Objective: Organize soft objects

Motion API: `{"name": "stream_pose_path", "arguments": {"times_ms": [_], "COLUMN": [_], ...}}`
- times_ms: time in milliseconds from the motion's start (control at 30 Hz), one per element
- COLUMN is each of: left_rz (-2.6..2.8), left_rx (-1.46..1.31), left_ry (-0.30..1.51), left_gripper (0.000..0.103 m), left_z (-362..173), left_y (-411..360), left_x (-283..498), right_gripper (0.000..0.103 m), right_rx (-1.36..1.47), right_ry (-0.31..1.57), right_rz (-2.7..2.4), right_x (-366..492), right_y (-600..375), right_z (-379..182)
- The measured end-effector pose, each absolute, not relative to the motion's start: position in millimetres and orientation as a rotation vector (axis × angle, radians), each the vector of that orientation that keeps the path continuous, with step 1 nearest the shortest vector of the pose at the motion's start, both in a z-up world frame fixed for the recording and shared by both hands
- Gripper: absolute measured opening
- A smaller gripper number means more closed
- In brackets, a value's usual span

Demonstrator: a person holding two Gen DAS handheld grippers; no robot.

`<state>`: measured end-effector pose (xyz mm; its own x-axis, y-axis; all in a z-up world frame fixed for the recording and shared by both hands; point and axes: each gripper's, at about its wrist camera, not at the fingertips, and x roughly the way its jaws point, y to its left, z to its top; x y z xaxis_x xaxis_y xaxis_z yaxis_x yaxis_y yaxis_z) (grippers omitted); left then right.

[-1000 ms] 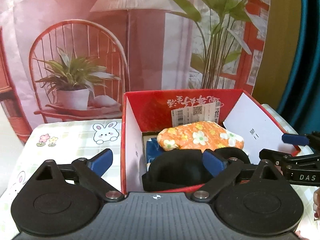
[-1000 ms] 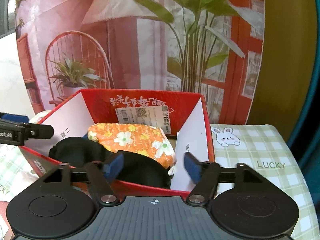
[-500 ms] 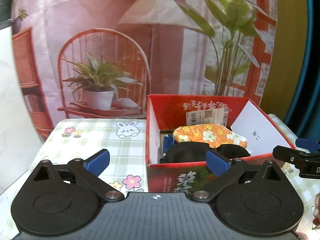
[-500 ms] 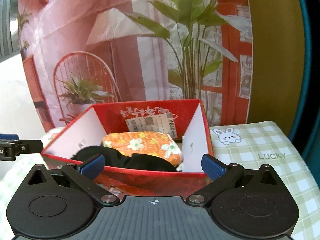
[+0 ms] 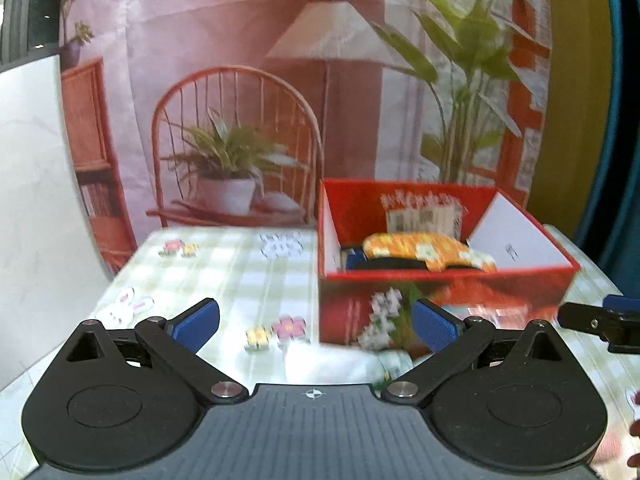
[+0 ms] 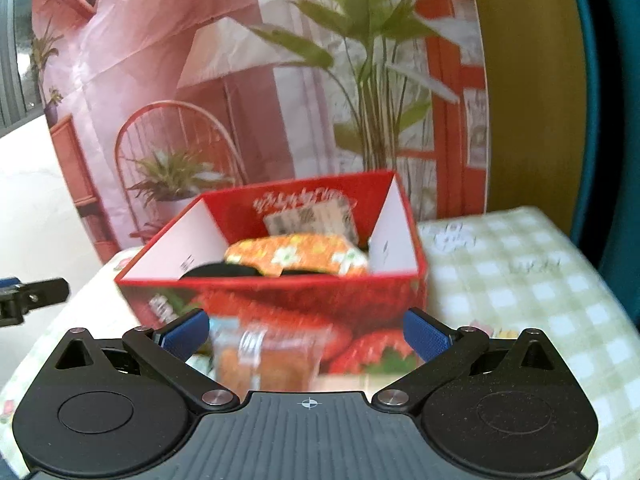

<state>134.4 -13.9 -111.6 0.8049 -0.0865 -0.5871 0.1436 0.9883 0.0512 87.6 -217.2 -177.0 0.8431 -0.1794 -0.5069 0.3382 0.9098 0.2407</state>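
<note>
A red cardboard box (image 5: pixel 444 292) (image 6: pixel 272 300) stands on the checked tablecloth. Inside lie an orange flowered soft pouch (image 5: pixel 424 250) (image 6: pixel 296 254), a black soft item (image 5: pixel 388 265) (image 6: pixel 216 270) and something blue (image 5: pixel 355 259). My left gripper (image 5: pixel 316 322) is open and empty, in front of the box's left corner. My right gripper (image 6: pixel 306 332) is open and empty, in front of the box's near wall. The right gripper's finger shows at the right edge of the left wrist view (image 5: pixel 600 320).
The green checked tablecloth (image 5: pixel 224 272) (image 6: pixel 520 280) with rabbit and flower prints covers the table. A printed backdrop (image 5: pixel 280 100) of chair, lamp and plants hangs behind. A white wall (image 5: pixel 36 200) is at left. The left gripper's finger pokes in at the left (image 6: pixel 32 296).
Both grippers have pulled back from over the box toward me, so the box now sits farther off. The right gripper's fingers have opened wider. The soft items stay in the box.
</note>
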Motion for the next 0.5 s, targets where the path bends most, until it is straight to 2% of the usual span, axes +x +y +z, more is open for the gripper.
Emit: {"name": "stream_pose_path", "arguments": {"times_ms": [500], "left_rz": [-0.141], "left_rx": [0.079], "left_ry": [0.618], "left_gripper": [0.103], "left_z": [-137], "left_y": [1], "left_x": [80], "right_gripper": [0.103], "right_rx": [0.364], "right_ry": [0.533], "right_rz": [-0.212], "right_x": [33], "right_y": [-186], "right_z": [-210]}}
